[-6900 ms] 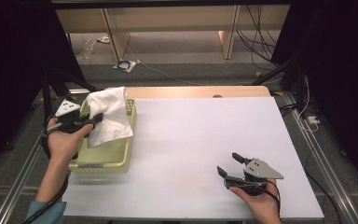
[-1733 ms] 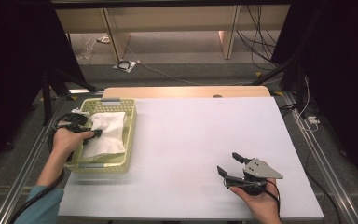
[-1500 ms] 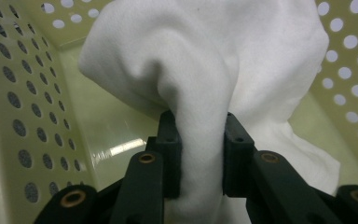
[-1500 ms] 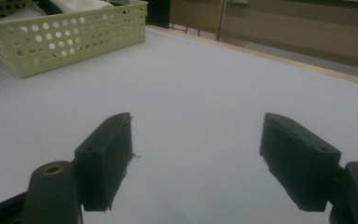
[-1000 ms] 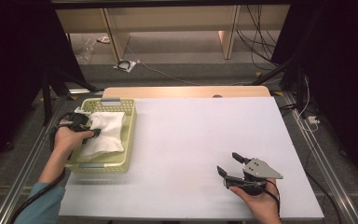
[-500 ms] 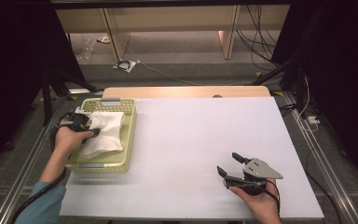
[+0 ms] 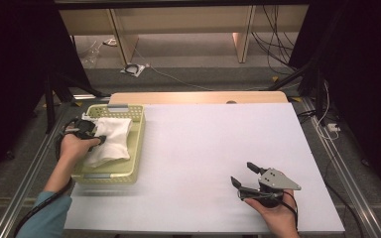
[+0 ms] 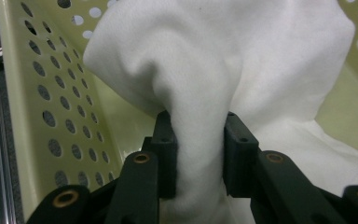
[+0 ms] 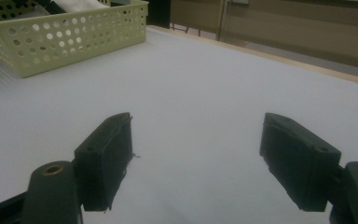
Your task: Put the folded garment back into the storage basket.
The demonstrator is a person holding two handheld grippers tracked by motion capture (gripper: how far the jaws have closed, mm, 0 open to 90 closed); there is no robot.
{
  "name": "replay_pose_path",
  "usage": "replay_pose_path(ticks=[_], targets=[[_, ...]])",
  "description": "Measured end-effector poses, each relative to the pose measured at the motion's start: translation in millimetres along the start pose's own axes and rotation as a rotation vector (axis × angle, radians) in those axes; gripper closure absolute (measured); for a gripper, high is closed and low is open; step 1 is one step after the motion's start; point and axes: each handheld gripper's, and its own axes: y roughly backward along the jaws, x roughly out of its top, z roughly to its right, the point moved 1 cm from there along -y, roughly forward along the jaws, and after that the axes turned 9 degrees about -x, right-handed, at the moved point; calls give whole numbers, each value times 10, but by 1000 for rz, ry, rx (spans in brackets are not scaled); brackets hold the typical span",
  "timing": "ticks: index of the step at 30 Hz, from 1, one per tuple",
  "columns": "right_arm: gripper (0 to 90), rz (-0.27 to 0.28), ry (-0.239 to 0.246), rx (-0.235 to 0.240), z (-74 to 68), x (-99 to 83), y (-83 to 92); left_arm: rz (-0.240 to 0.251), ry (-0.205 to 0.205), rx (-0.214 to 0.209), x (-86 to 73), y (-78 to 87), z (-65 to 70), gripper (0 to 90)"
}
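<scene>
A white cloth point(image 7: 115, 141) lies crumpled in a pale yellow-green perforated basket point(image 7: 138, 144) at the table's left. My left gripper point(image 7: 98, 140) reaches into the basket from its left side. In the left gripper view the jaws of that gripper point(image 8: 197, 126) pinch a raised fold of the cloth point(image 8: 223, 56), close to the basket wall point(image 8: 51, 93). My right gripper point(image 7: 242, 172) rests at the front right of the white table point(image 7: 203, 134), held in a hand. Its jaws point(image 9: 198, 140) stand wide apart over bare tabletop, with nothing between them.
The basket point(image 9: 65, 37) sits far off across the table in the right gripper view. A wooden strip point(image 7: 198, 97) runs along the table's far edge, with cables and shelving on the floor beyond. Metal rails point(image 7: 349, 178) flank the table.
Since the earliest frame my left gripper has lowered the cloth from above the basket down into it. Over the last second nothing has visibly moved.
</scene>
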Motion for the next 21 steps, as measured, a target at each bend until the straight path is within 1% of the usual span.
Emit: replay_pose_path(ticks=[2, 4, 6, 8, 10, 11, 12, 13, 14, 15, 16, 17, 19, 20, 21], targets=[[261, -1, 1, -1, -1, -1, 0, 6, 4, 6, 0, -6, -4, 687], [261, -2, 0, 0, -1, -1, 0, 18, 10, 26, 5, -8, -12, 639], [261, -2, 1, 0, 0, -1, 0, 54, 30, 47, 15, 3, -21, 541], [261, 1, -3, 3, 0, -2, -4, 102, 33, 61, 40, 36, -20, 431], [260, -2, -2, 3, -2, -3, -4, 146, 46, 83, 81, 91, -3, 339], [260, -3, -1, 4, -3, -3, -5, 159, 44, 89, 97, 114, 4, 322], [260, -3, 0, 4, -4, -3, -6, 159, 44, 89, 97, 114, 4, 324], [261, -4, 0, 4, -5, -3, -6, 204, 49, 72, 142, 179, 37, 353], [261, -5, 0, 4, -6, -2, -5, 204, 49, 72, 142, 179, 37, 384], [260, -10, 2, 2, -5, 0, 1, 229, 58, 41, 168, 215, 72, 437], [260, -9, 3, 1, -4, 0, 1, 225, 47, 20, 178, 225, 107, 503], [260, -8, 4, 1, -4, 1, 2, 215, 43, 6, 182, 225, 131, 605], [260, -8, 4, 1, -3, 1, 2, 183, 51, -43, 185, 203, 199, 719], [261, -9, 3, 1, -4, 0, 3, 167, 53, -70, 182, 178, 243, 760], [261, -8, 3, 1, -3, 0, 4, 154, 48, -79, 179, 162, 270, 802]])
